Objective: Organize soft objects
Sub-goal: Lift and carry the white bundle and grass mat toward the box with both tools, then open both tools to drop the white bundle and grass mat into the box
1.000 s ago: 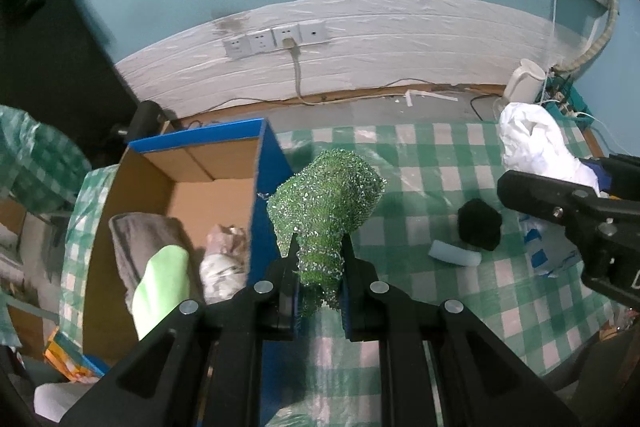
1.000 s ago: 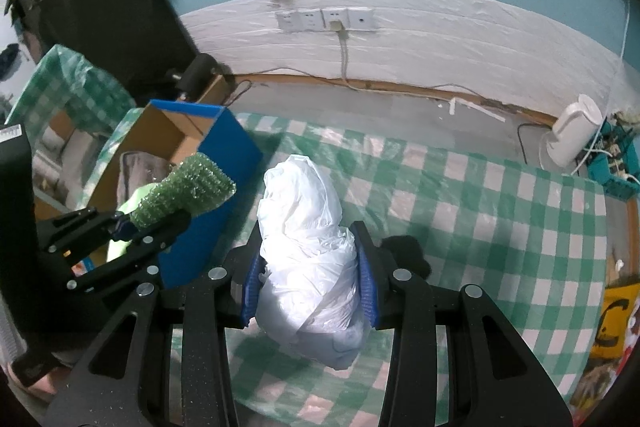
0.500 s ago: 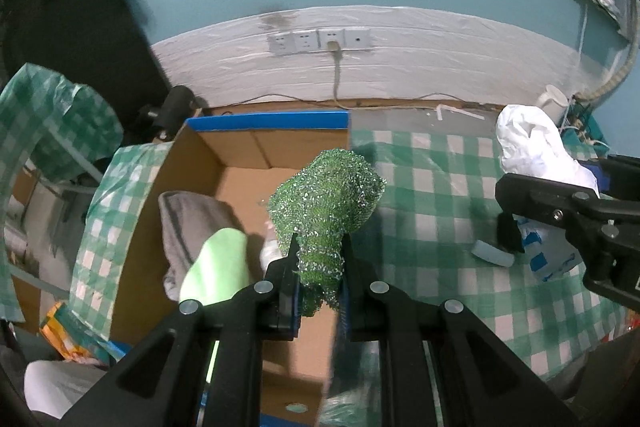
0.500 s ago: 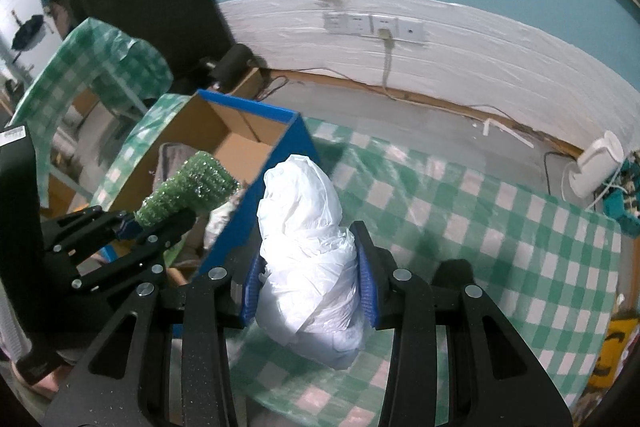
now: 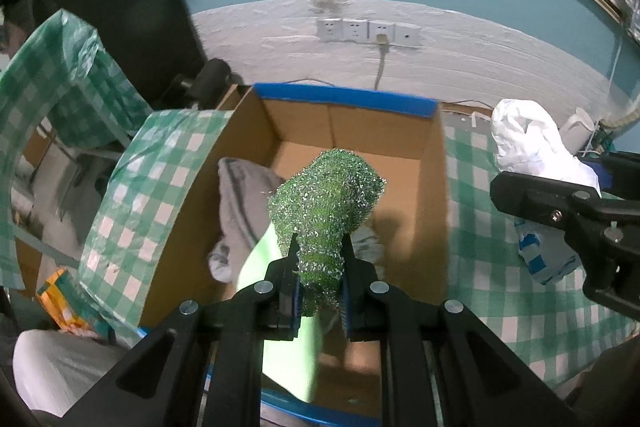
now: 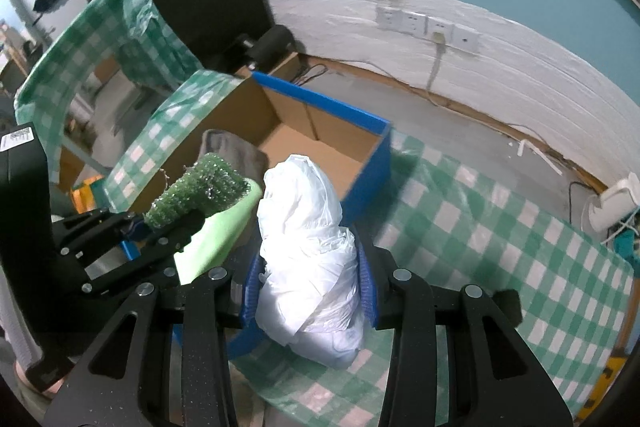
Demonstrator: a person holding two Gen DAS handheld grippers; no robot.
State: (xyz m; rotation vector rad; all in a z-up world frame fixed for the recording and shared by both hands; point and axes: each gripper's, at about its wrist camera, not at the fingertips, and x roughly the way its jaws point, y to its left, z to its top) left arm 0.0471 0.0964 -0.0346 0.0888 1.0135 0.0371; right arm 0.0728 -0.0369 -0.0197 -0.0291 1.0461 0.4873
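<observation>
- Left gripper (image 5: 320,283): jaws closed on green mesh scrubber (image 5: 326,205), frame centre, held above the open cardboard box (image 5: 344,99).
- Right gripper (image 6: 310,287): jaws clamped on white plastic bag (image 6: 308,227), lower centre, at the box's blue right wall.
- Box contents: grey cloth (image 5: 240,195), light-green item (image 5: 276,327).
- Step, as judged: depositing. Next: lower the scrubber inside the walls, part the jaws.

A glittery green mesh scourer (image 5: 326,203) is pinched upright at its lower end, hanging over the open cardboard box (image 5: 434,187). A crumpled white plastic bag (image 6: 308,247) is held upright just right of the box's blue wall. Inside the box, a grey cloth (image 5: 240,187) slumps against the left wall, a pale green cloth (image 5: 260,259) beside it.
</observation>
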